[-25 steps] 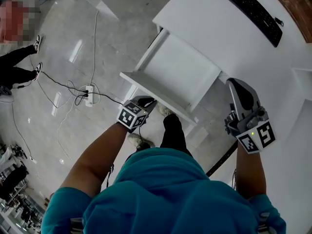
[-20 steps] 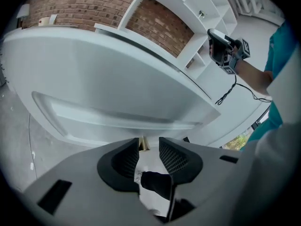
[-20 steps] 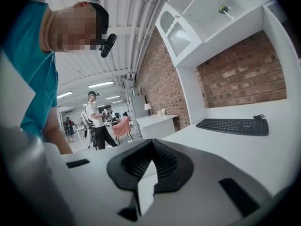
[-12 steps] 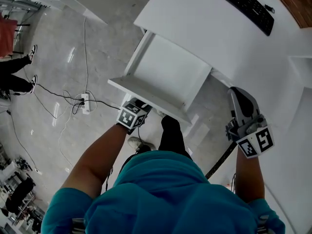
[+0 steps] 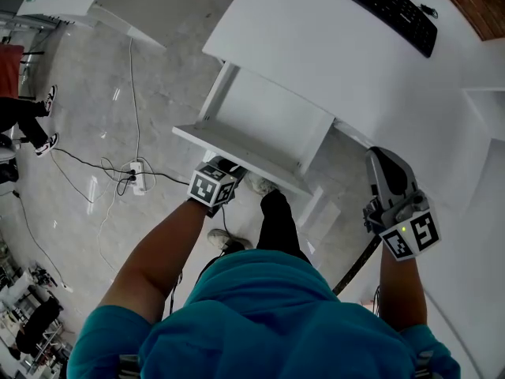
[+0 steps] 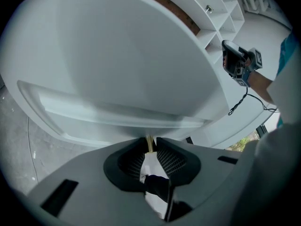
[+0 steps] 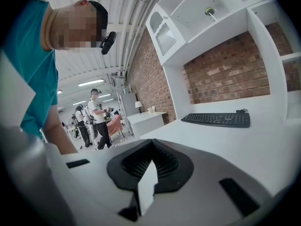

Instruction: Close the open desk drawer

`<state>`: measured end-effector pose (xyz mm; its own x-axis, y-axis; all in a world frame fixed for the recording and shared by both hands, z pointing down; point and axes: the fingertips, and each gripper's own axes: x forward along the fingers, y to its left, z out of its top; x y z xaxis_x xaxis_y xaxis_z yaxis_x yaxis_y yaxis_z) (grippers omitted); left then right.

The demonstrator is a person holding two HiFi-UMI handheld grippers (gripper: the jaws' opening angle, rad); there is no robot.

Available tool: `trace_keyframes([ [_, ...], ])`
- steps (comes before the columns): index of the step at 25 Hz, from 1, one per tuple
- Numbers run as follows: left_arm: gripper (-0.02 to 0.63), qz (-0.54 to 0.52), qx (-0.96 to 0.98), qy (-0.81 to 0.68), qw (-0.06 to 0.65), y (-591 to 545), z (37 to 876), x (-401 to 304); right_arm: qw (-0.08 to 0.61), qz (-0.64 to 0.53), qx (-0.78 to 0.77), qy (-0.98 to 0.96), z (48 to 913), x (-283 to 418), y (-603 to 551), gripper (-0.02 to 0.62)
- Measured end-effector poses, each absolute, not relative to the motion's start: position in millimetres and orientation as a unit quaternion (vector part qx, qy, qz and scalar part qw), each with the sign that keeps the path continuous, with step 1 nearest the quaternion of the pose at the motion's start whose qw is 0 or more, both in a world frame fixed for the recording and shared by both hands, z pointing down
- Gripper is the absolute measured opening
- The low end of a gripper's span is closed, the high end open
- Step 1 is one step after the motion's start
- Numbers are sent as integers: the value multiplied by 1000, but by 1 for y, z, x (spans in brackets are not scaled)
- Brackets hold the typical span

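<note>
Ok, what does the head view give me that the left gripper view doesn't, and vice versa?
Head view only: the drawer seen from above, pulled out of the desk, the keyboard on top, and a power strip on the floor. Left gripper view only: the left gripper, its jaws slightly apart after just opening, nothing gripped between them, the drawer's front edge close ahead; also wall shelves. Both: the drawer's front and the right gripper, off to the right.
</note>
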<state>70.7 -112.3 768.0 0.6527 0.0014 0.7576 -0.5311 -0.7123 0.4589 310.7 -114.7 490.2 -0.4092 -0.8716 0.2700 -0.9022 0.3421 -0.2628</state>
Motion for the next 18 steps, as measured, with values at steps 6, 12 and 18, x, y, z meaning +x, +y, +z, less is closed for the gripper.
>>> trace_keyframes([
  [6, 87, 373, 844, -155, 352, -130, 768, 85, 43, 190, 550, -812, 496, 321, -113, 21],
  [12, 87, 367, 847, -150, 353, -147, 767, 102, 41, 199, 562, -802, 506, 334, -113, 21],
  [18, 87, 363, 849, -149, 354, -164, 767, 114, 37, 199, 565, -800, 510, 335, -114, 21],
])
